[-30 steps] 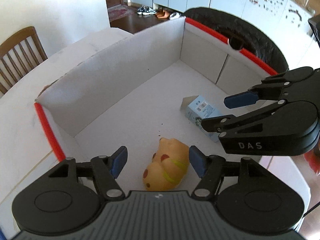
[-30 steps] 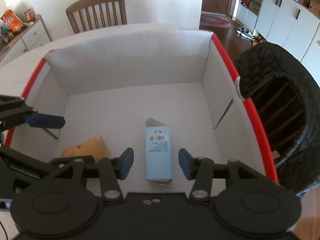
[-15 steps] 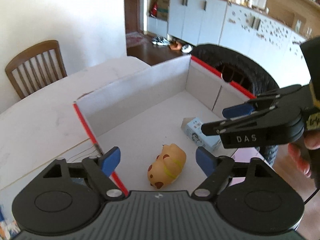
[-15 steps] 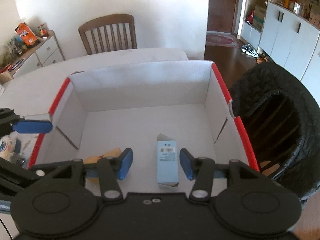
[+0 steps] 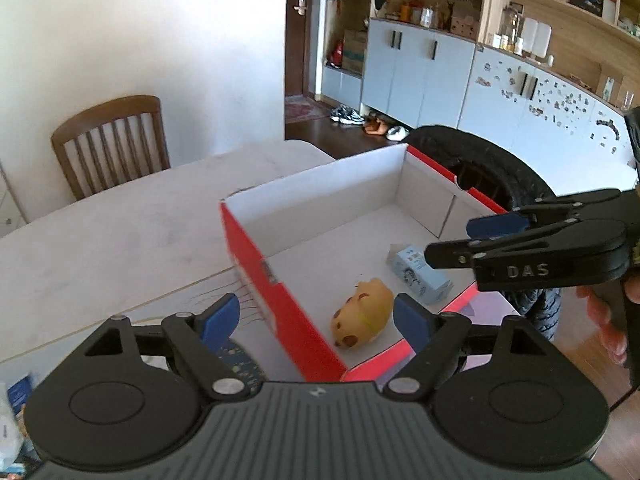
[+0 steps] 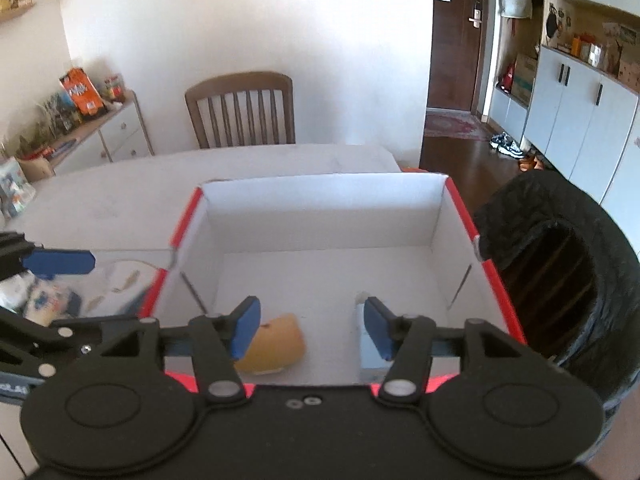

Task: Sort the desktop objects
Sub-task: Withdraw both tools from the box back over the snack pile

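Observation:
A red cardboard box [image 5: 280, 308] with a white inside stands on the table. On its floor lie a yellow spotted toy [image 5: 362, 314] and a light blue carton [image 5: 420, 274], side by side. My left gripper [image 5: 316, 322] hangs open above the box's near left corner, holding nothing. My right gripper [image 6: 312, 326] is over the near edge of the box [image 6: 320, 208], its jaws opening, nothing pressed between them. The toy [image 6: 280, 344] shows below it. Its right finger mostly hides the carton [image 6: 366, 354]. From the side, the right gripper [image 5: 464, 238] reaches in from the right.
The box sits on a pale table [image 5: 120, 240] with a wooden chair [image 5: 112, 140] behind it. A black quilted seat [image 6: 560, 280] is close against the box's right side. Packets and small items [image 6: 40, 300] lie left of the box. A person's hand [image 5: 608, 320] holds the right gripper.
Both grippers have risen and drawn back out of the box. The left jaws spread wider and left the toy on the floor. The right jaws widened around the carton lying below.

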`<state>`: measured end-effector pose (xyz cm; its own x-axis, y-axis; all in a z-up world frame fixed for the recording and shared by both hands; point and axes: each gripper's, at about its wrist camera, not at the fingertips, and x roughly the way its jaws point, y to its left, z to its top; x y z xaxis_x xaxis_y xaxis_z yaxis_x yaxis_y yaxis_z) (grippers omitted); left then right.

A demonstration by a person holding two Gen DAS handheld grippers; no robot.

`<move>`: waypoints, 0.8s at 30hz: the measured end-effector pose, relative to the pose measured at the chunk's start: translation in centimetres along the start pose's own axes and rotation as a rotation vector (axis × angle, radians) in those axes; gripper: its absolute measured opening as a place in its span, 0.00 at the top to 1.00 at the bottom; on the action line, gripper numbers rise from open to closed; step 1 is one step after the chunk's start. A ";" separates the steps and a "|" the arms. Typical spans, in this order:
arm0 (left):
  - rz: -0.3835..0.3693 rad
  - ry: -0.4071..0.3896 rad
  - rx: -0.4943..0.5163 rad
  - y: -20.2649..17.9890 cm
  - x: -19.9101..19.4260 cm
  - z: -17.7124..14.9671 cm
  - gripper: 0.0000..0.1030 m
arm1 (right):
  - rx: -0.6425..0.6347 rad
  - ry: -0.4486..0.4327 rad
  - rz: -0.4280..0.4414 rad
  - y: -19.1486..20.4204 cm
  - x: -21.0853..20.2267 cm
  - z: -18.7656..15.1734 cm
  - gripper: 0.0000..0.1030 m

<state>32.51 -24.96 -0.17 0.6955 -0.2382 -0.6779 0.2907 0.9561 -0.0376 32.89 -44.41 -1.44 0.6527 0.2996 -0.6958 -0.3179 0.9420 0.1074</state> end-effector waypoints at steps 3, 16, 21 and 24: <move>0.008 -0.020 -0.014 1.0 -1.4 -0.6 0.19 | 0.006 -0.019 0.005 1.2 -1.0 -0.3 0.43; 0.075 -0.117 -0.087 7.1 -7.7 -5.2 0.04 | -0.064 -0.102 0.026 8.8 -3.3 -2.2 0.24; 0.104 -0.146 -0.103 9.3 -9.4 -7.3 0.00 | -0.051 -0.108 0.049 12.0 -3.1 -2.8 0.20; 0.114 -0.192 -0.092 10.8 -10.5 -8.8 0.00 | -0.064 -0.121 0.037 14.0 -3.0 -3.4 0.19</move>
<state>22.51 -10.65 0.09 0.8350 -0.1479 -0.5300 0.1483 0.9880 -0.0421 24.17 -32.65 -0.26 0.7168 0.3534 -0.6011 -0.3840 0.9196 0.0827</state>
